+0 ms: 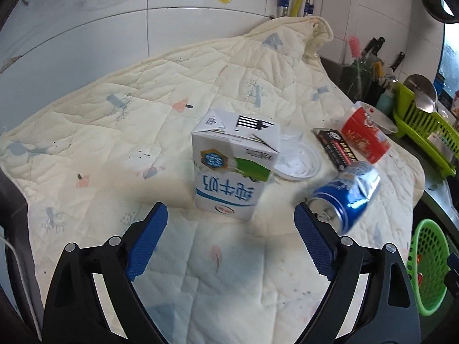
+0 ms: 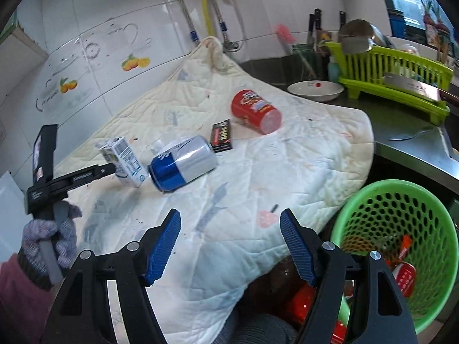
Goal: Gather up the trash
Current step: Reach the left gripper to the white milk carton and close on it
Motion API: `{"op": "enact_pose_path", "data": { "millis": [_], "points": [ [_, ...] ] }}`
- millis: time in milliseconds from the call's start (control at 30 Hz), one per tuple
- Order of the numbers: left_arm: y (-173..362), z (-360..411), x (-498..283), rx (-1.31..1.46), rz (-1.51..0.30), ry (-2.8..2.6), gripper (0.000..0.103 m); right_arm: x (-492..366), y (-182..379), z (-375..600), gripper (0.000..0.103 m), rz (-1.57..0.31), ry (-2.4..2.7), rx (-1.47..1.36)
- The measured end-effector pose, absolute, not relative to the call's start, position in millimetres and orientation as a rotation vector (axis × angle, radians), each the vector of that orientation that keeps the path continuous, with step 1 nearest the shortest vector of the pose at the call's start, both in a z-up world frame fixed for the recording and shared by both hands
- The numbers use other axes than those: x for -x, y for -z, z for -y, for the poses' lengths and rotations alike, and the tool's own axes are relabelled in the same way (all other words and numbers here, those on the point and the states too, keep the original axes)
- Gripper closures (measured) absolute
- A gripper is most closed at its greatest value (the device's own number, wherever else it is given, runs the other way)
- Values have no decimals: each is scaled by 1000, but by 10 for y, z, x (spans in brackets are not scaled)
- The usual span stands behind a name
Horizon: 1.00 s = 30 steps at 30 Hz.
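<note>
Nearest in both wrist views are the tools themselves: the left gripper (image 1: 231, 223) has its jaws spread wide with nothing between them, aimed at the milk carton (image 1: 233, 163), probably so the blue pads can straddle its sides. The right gripper (image 2: 230, 242) is likewise wide open and empty, hovering over the near edge of the quilted cloth (image 2: 258, 172) that covers the worktop, just left of the green basket (image 2: 401, 200). That basket sits below the worktop's near right corner and already holds some red wrappers, so it looks like the place for collected trash; keeping the right tool beside it seems sensible.

Further in, the carton stands upside down, judging by its print, in the middle of the cloth. A dented blue can (image 1: 347, 192) lies on its side just right of it, close to the left tool's right pad. A clear plastic lid (image 1: 298, 160) lies behind the carton. Beyond are a small black box (image 1: 337, 149) and a red cup (image 1: 364, 134) tipped on its side, both well apart from either tool.

Far right, a green dish rack (image 2: 387, 77) and a white bowl (image 2: 315, 90) sit on bare worktop, seemingly not trash
</note>
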<state>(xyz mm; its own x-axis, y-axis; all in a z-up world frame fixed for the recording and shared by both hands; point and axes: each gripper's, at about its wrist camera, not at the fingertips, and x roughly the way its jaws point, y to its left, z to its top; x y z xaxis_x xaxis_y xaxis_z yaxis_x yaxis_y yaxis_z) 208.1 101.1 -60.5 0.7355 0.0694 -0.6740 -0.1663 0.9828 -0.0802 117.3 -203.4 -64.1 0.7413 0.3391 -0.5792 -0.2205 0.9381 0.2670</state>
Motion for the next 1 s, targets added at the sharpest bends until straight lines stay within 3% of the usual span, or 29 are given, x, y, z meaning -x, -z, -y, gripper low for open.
{"op": "enact_pose_path", "data": {
  "millis": [500, 667, 1000],
  "points": [
    [853, -1083, -2601, 131, -751, -114, 13, -1353, 750, 1758, 34, -721, -320, -158],
    [902, -1117, -2671, 147, -754, -93, 36, -1405, 757, 1676, 34, -732, -328, -161],
    [737, -1195, -2456, 170, -740, -70, 38, -1580, 748, 1470, 34, -754, -360, -161]
  ]
}}
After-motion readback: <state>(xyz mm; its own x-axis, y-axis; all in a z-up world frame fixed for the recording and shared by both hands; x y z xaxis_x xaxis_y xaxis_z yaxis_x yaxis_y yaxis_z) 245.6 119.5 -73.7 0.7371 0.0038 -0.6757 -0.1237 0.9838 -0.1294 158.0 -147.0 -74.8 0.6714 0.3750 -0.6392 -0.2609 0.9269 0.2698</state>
